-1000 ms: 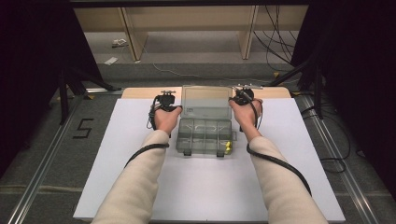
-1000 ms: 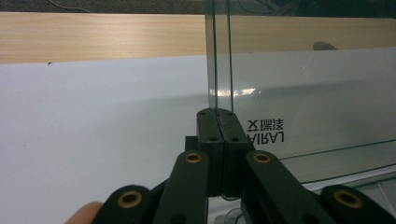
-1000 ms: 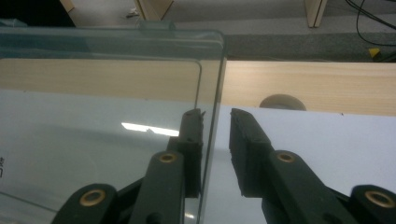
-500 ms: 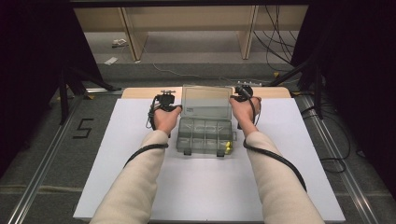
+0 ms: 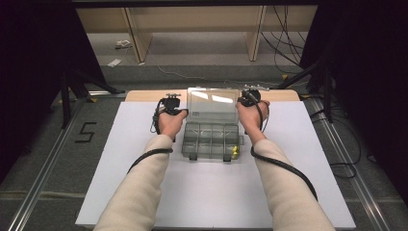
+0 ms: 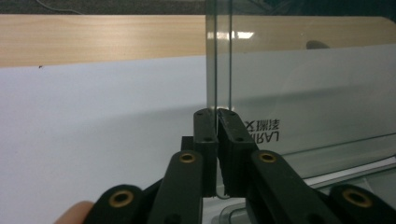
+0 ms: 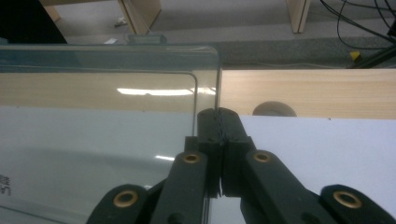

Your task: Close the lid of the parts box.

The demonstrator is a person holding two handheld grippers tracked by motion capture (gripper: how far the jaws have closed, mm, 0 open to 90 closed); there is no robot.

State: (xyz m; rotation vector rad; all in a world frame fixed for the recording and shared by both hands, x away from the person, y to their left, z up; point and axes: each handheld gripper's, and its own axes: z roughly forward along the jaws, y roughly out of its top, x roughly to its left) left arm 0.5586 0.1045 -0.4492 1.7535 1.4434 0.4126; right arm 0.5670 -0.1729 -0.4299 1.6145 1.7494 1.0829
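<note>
Standing raised on its back hinge, the clear lid [image 5: 212, 101] of a transparent compartment organizer box [image 5: 210, 139] is being held at both side edges. The box is sitting on the white mat [image 5: 120, 144], near its far edge and centred between the person's 2 forearms, with its row of compartments facing up and something small and yellow [image 5: 234, 152] lying in the near right compartment.

The left gripper [image 5: 172, 105] is pinching the lid's left edge: in the left gripper view its 2 black jaws are standing nearly together with the thin clear panel [image 6: 218, 60] running up out of the narrow gap between them, and mirrored lettering [image 6: 261, 130] is showing through the plastic just to the right. The right gripper [image 5: 250, 98] is clamping the lid's right edge near the upper corner; in the right gripper view the jaws are pressing together with the rounded lid corner [image 7: 205, 70] rising just above and to the left of them.

Both hands are resting just beside the box, the left hand [image 5: 171, 122] and right hand [image 5: 250, 120] flanking it. Black cables [image 5: 284, 168] are trailing back along the cream sleeves. Beyond the mat, a light wooden tabletop strip [image 5: 149, 95] is running across, and a taped 5 [image 5: 85, 132] is marking the grey floor at the left.
</note>
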